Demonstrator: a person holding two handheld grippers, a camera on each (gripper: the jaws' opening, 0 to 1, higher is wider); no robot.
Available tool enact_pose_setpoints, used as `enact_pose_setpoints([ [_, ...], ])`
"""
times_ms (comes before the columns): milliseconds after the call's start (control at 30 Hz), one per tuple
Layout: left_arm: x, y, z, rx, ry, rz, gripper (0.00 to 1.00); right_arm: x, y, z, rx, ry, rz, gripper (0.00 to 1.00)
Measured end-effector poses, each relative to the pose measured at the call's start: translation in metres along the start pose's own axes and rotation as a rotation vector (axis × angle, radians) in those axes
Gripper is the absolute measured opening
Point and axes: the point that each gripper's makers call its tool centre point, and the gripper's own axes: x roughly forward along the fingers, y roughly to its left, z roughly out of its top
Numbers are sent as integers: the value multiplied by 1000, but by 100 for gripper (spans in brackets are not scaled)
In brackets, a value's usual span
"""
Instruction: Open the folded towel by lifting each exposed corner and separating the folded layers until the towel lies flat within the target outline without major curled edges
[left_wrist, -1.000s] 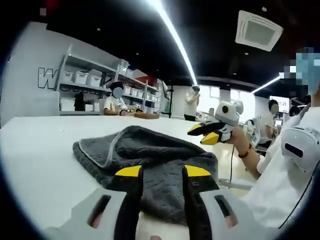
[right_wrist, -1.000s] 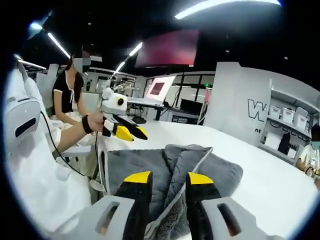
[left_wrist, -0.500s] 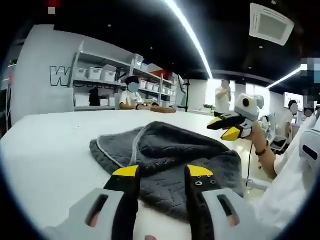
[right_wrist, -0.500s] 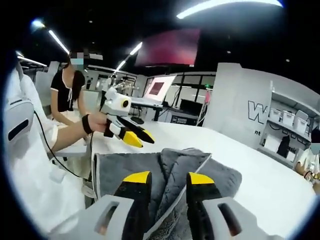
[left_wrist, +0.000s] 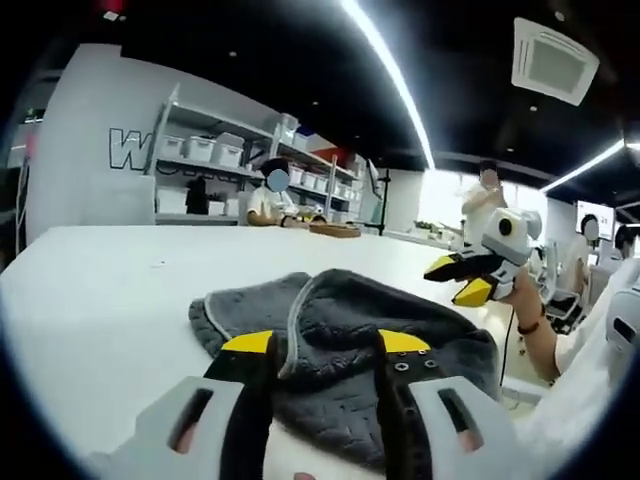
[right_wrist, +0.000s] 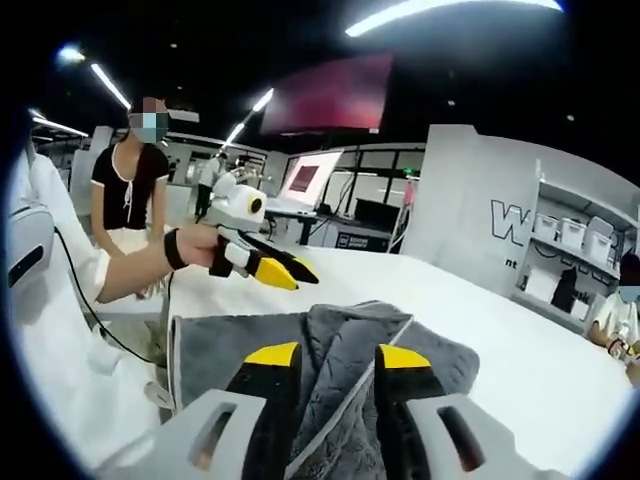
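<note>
Bare table left of towel

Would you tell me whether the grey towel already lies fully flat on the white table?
No, the towel is bunched in folded layers on the table, with a trimmed edge standing up.

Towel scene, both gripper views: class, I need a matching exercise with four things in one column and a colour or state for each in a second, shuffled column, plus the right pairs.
Things:
1. towel
2. table
3. left claw
4. storage bins

Colour or state:
A. white, flat surface
B. held in a hand above the towel, yellow tips
C. grey, still folded and bunched, pale edging
D. standing on wall shelves

Pairs: 1-C, 2-A, 3-B, 4-D
</note>
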Motion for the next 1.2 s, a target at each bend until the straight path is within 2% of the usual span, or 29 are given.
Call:
enact_pose_setpoints([
  [100, 4, 0, 0, -5, 1, -3, 37, 3, -3, 0, 5, -1, -5, 25],
  [167, 4, 3, 0, -10, 0, 13, 37, 4, -3, -1, 2, 3, -5, 25],
  [233, 5, 10, -1, -18, -5, 55, 36, 7, -4, -2, 2, 8, -12, 25],
  [300, 7, 11, -1, -8, -4, 63, 36, 10, -4, -2, 0, 11, -7, 25],
  [433, 10, 14, 0, -38, -13, 63, 36, 14, -7, -5, -21, 36, -24, 25],
  [533, 14, 20, -3, -42, 7, 75, 35, 17, -5, -3, -8, 27, -11, 25],
  [733, 18, 27, -4, -56, 6, 83, 35, 22, -5, -3, -13, 34, -3, 25],
  [933, 25, 35, -12, -81, 24, 92, 34, 24, -7, -2, -12, 36, -6, 26],
  [1200, 33, 46, -12, -99, 32, 97, 34, 28, -9, -4, -2, 40, -4, 26],
])
